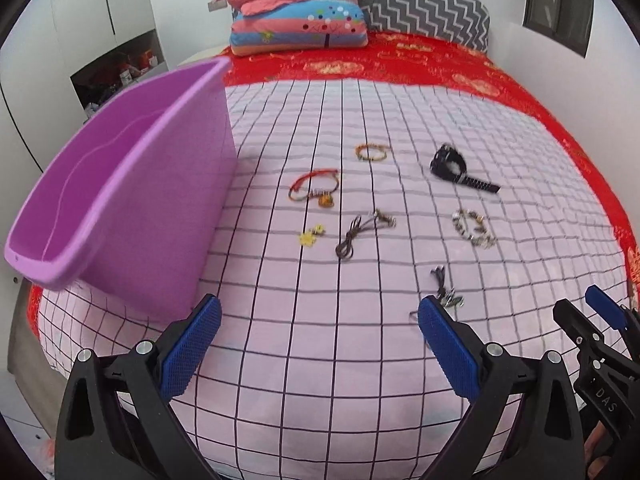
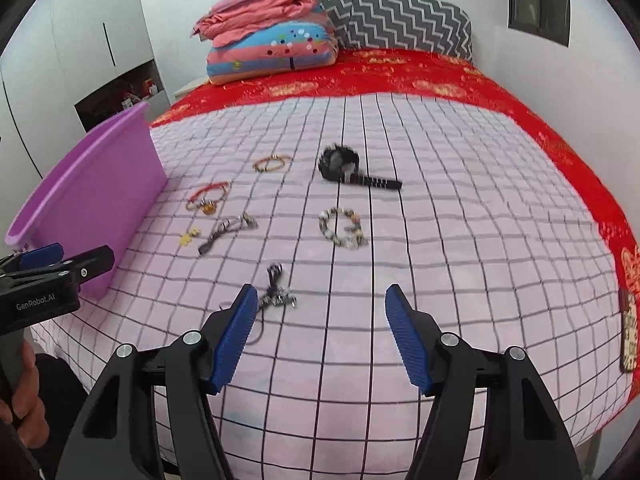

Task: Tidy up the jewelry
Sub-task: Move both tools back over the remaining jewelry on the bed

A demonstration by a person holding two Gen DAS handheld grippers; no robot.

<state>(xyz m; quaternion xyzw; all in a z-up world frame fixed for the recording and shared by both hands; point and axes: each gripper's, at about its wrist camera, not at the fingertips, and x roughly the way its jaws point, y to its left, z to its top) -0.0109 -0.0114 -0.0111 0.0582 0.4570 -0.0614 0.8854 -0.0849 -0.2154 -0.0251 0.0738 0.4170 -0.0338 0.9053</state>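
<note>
Several pieces of jewelry lie on a pink checked cloth (image 1: 320, 340): a beaded bracelet (image 1: 372, 152), a red cord bracelet (image 1: 315, 188), a yellow charm (image 1: 310, 235), a brown cord necklace (image 1: 360, 232), a black watch (image 1: 460, 170), a chunky bead bracelet (image 1: 474, 228) and a dark necklace (image 2: 276, 294). A purple tub (image 1: 120, 200) stands at the left. My left gripper (image 1: 320, 344) is open and empty over the cloth's near part. My right gripper (image 2: 320, 336) is open and empty, just right of the dark necklace.
The cloth lies on a bed with a red cover (image 1: 400, 60). Folded blankets (image 1: 296, 12) and a zigzag pillow (image 1: 420, 4) sit at the headboard. A white wardrobe (image 1: 80, 40) stands at the left. A phone (image 2: 628, 332) lies at the bed's right edge.
</note>
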